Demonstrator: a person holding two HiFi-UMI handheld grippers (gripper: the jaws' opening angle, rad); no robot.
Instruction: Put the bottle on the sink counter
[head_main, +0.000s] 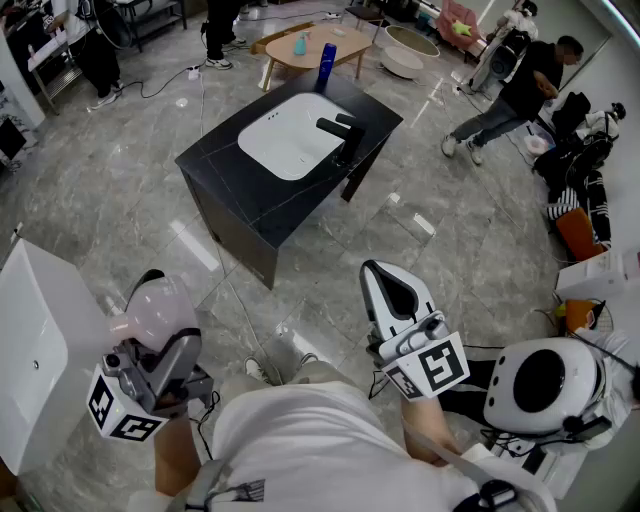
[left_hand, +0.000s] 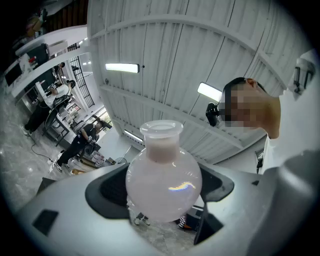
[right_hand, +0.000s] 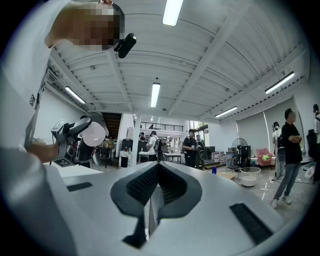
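Observation:
My left gripper is shut on a round, pale pink bottle with a short neck, held low at my left side. In the left gripper view the bottle sits between the dark pads, neck pointing up toward the ceiling, and my left gripper clamps its belly. My right gripper is shut with nothing in it; its jaws meet along one seam. The black sink counter with a white basin stands ahead across the floor, apart from both grippers. From the right gripper view the bottle shows at left.
A black faucet and a blue bottle stand on the counter's far side. A wooden coffee table lies beyond. A white fixture is at my left, a white helmet-like object at my right. People stand around the room's edges.

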